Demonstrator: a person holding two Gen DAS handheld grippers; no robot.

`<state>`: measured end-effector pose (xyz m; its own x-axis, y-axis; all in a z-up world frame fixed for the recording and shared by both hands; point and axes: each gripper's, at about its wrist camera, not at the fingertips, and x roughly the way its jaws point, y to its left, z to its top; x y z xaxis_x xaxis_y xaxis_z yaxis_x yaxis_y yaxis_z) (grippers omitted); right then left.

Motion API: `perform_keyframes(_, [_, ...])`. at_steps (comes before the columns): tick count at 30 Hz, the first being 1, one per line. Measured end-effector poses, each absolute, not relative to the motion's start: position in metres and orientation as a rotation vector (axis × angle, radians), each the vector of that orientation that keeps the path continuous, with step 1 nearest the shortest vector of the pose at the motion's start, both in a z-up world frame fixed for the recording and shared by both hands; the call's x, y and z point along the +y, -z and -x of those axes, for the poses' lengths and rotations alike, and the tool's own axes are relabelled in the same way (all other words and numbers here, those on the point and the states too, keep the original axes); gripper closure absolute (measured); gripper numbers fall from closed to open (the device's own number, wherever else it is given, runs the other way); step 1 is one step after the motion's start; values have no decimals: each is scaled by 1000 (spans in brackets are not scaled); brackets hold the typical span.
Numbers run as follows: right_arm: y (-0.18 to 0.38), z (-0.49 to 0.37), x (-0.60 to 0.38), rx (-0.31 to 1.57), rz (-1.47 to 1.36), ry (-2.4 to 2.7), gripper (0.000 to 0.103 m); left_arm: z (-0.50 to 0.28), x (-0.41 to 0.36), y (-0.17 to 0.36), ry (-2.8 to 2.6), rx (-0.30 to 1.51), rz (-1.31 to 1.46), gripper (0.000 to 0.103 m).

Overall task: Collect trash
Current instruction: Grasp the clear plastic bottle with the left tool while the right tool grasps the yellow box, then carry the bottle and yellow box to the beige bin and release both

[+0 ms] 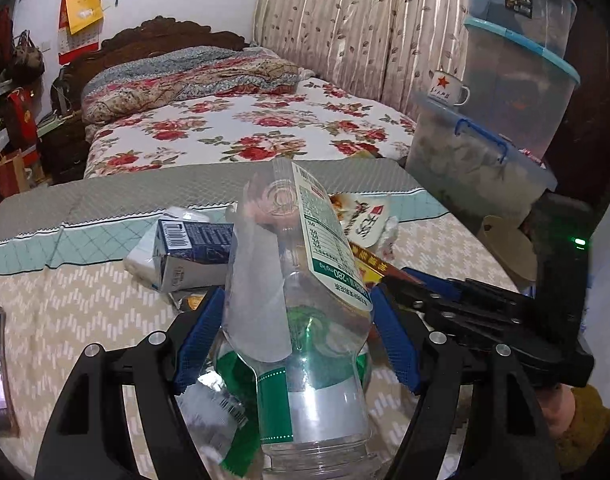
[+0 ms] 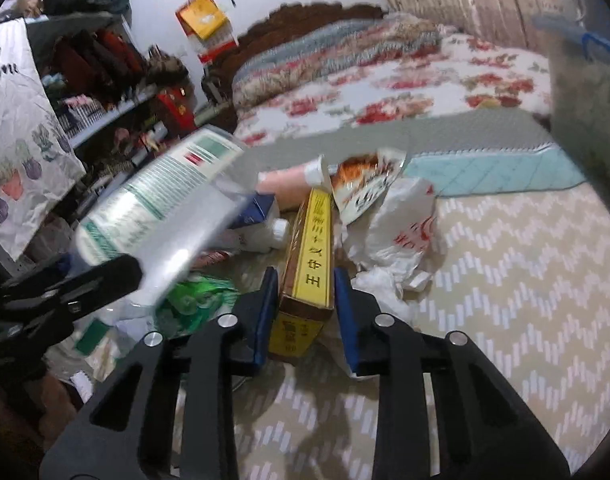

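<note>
Left hand-held gripper is clamped across a clear plastic bottle, lifted above the litter on the patterned bed cover, while the right hand-held gripper has its blue pads about a long yellow box lying in the pile; squeeze that box near its end and lift it straight, so the white plastic bag and snack wrapper beside it do not drag along. Blur hides whether the right pads truly press the box, no bin shows in either view, and the bottle's neck runs out of frame.

Trash pile ahead; bare bedspread seemingly rightward
</note>
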<state>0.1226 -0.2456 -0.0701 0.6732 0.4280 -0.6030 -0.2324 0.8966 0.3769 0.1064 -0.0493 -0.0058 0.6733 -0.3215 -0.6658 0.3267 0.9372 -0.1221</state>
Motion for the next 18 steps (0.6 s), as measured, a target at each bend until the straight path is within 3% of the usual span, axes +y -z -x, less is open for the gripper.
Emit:
perform_keyframes(7, [55,-72,-306,585,-449,-313,77,-99,-55,-4,419,706,3,32])
perform_keyframes(18, [89,-32,-330,704,-446,-406,74,-92,-92,-7,520,715,-19,32])
